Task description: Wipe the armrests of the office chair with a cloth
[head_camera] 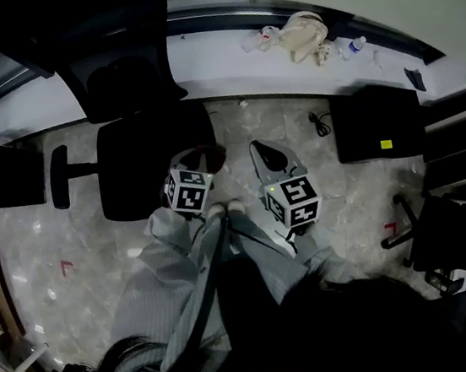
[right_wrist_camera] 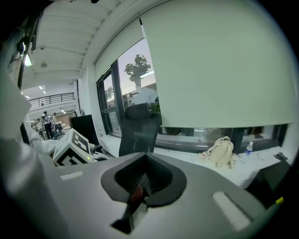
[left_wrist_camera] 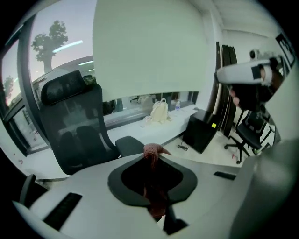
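A black office chair (head_camera: 154,153) stands on the floor ahead of me, and one armrest (head_camera: 60,176) sticks out on its left side. My left gripper (head_camera: 201,156) hovers over the seat's right edge. It is shut on a reddish-brown cloth (left_wrist_camera: 152,154), which pokes up between the jaws. The chair's mesh back (left_wrist_camera: 74,126) rises at the left of the left gripper view. To the right of the chair, my right gripper (head_camera: 266,156) is held above the floor, shut with nothing in it. The chair's back (right_wrist_camera: 138,128) also shows ahead in the right gripper view.
A white ledge (head_camera: 216,60) runs along the window behind the chair, with a cream backpack (head_camera: 305,35) and a small bottle (head_camera: 356,44) on it. A black box (head_camera: 376,124) stands on the floor to the right, next to a cable (head_camera: 320,123). Another black chair (head_camera: 461,236) is at far right.
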{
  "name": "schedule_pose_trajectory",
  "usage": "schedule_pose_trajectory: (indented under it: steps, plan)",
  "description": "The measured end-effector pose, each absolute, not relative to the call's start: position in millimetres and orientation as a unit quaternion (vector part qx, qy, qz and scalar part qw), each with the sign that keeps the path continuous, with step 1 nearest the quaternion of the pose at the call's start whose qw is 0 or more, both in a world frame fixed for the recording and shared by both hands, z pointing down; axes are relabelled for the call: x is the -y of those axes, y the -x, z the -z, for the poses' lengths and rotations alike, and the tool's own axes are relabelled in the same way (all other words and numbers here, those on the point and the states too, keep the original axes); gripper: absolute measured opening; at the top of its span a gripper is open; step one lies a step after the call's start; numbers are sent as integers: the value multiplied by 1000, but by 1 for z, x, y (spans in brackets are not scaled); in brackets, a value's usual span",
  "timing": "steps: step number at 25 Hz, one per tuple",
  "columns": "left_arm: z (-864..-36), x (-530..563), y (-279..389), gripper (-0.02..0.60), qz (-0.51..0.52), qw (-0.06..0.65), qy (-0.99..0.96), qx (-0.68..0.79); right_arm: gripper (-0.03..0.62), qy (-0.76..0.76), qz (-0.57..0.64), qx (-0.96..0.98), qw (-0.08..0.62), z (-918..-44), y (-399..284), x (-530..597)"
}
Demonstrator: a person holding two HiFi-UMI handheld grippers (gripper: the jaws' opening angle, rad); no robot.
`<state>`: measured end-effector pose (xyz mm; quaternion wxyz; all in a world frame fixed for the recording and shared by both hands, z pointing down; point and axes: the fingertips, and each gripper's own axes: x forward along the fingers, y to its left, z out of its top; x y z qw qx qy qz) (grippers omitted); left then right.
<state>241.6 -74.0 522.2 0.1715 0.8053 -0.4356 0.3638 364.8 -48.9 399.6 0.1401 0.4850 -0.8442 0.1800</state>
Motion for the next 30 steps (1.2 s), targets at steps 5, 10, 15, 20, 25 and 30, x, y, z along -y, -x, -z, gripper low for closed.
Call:
schedule_pose_trajectory:
  steps: [5, 10, 15, 20, 25, 30]
  plan:
    - [-389, 64, -238, 29, -214, 132, -826, 504, 2, -483, -127, 863, 81, -332, -353, 47]
    - [-257, 53, -232, 29, -81, 10, -824, 560, 0, -476, -58, 877, 34, -260, -343, 39]
    - [-218, 41, -230, 29, -41, -22, -824, 565, 0, -465, -24, 885, 17, -230, -334, 28]
    - [-218, 36, -228, 29, -47, -16, -825, 563, 0, -450, -22, 892, 27, -234, -325, 23]
    - [-220, 35, -228, 29, -43, -8, -827, 561, 0, -443, -20, 896, 32, -234, -323, 21]
    - [-220, 35, -227, 29, -45, -10, -826, 561, 0, -442, -21, 896, 31, -235, -321, 23]
